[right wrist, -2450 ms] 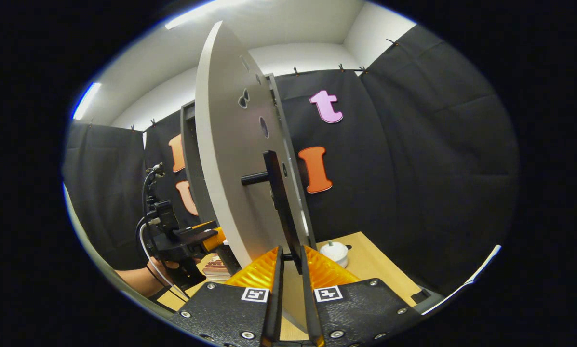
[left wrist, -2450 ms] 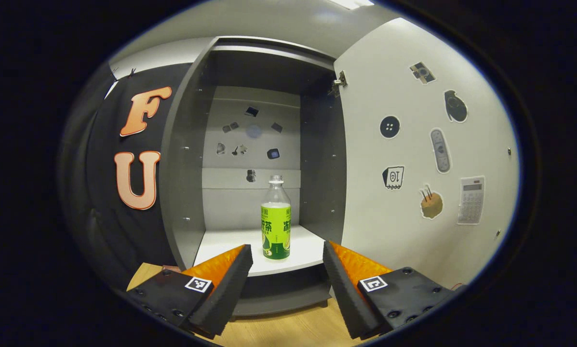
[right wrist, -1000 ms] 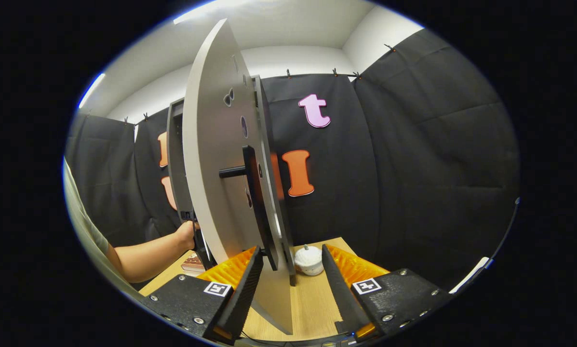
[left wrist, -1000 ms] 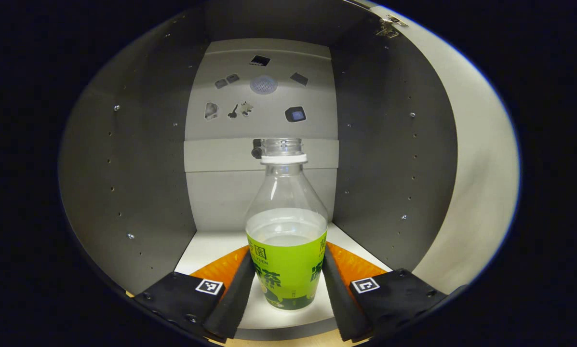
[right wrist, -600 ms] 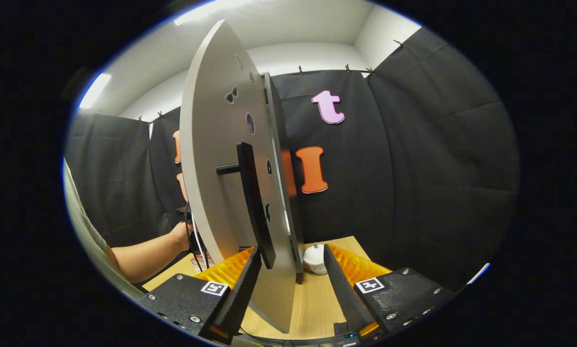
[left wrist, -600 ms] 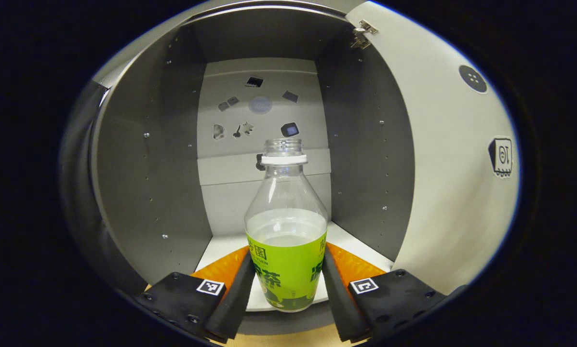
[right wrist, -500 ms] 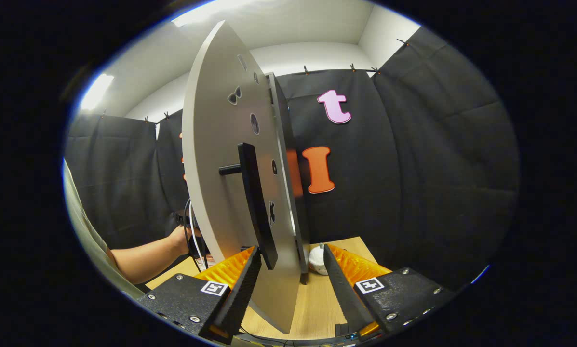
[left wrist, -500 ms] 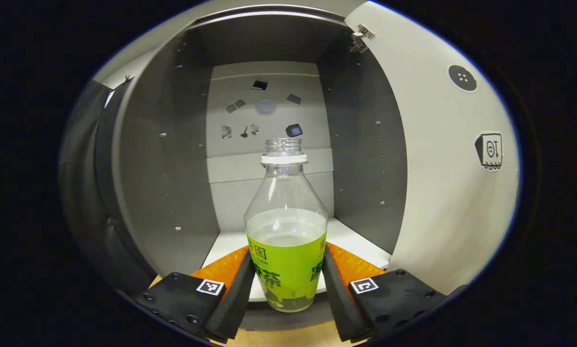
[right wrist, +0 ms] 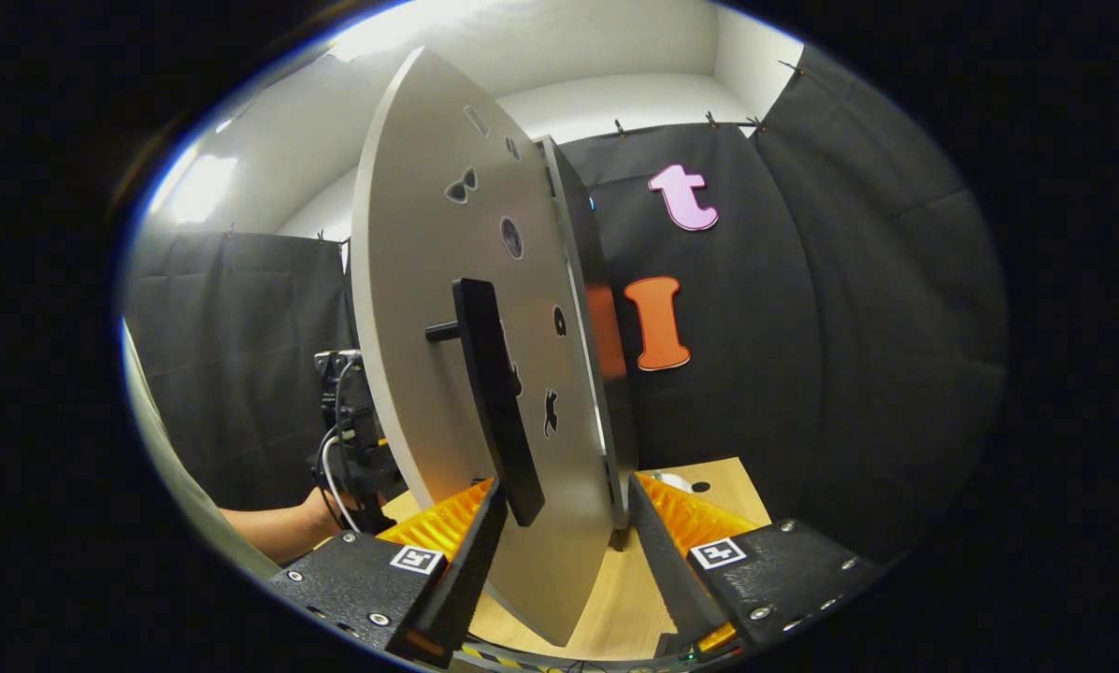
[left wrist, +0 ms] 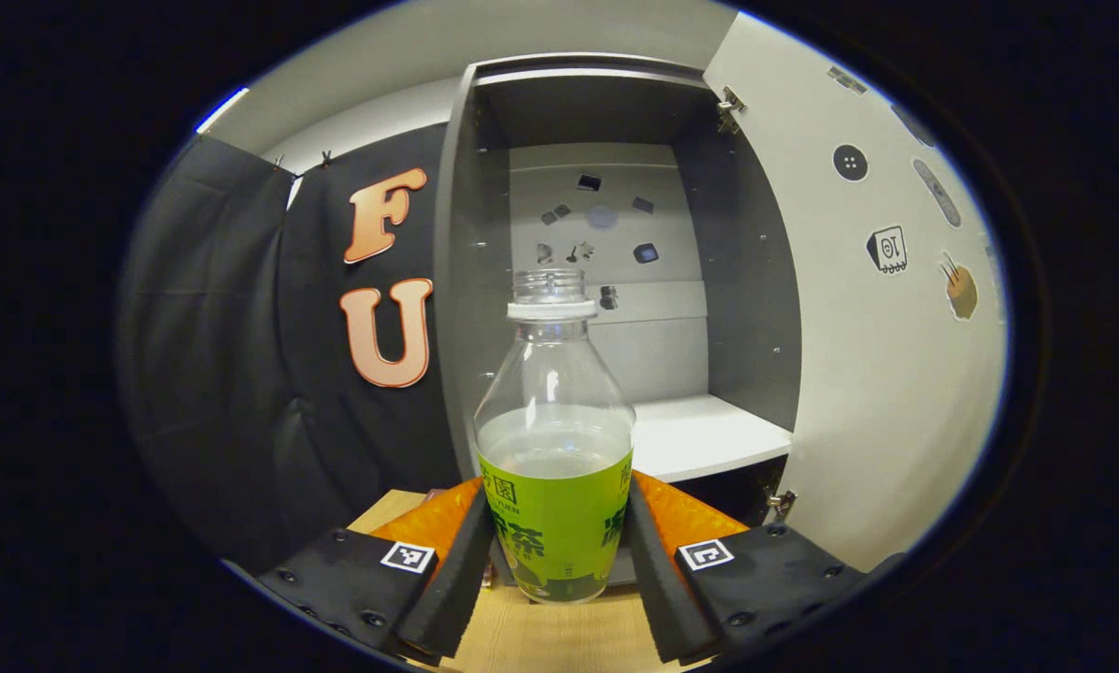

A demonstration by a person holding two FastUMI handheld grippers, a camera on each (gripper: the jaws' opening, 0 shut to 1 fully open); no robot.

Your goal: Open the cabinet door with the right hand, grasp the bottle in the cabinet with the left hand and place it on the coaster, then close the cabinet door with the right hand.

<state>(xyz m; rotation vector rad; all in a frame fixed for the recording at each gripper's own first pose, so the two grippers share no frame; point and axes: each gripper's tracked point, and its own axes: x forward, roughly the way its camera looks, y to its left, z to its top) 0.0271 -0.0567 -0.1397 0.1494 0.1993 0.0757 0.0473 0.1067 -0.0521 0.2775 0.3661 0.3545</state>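
Note:
A clear bottle (left wrist: 554, 449) with a green label, no cap and some liquid stands upright between the fingers of my left gripper (left wrist: 556, 551), which is shut on its labelled lower half. It hangs in front of the open grey cabinet (left wrist: 470, 280), above the wooden table (left wrist: 559, 640). The bare white shelf (left wrist: 699, 435) lies behind it. In the right gripper view the cabinet door (right wrist: 419, 308) is seen edge-on with its black bar handle (right wrist: 494, 402). My right gripper (right wrist: 559, 542) is open, its fingers on either side of the door's lower edge, not pressing.
The open door (left wrist: 886, 374), covered in stickers, stands to the right of the bottle. The booth's black cloth hangs left of the cabinet. In the right gripper view a hand (right wrist: 283, 523) holds the other gripper (right wrist: 349, 439) left of the door, and a small white object (right wrist: 676, 480) sits on the table (right wrist: 634, 579).
My left gripper closed on the bottle inside the cabinet and has drawn back out with it. My right gripper let go of the door handle and stands open beside it.

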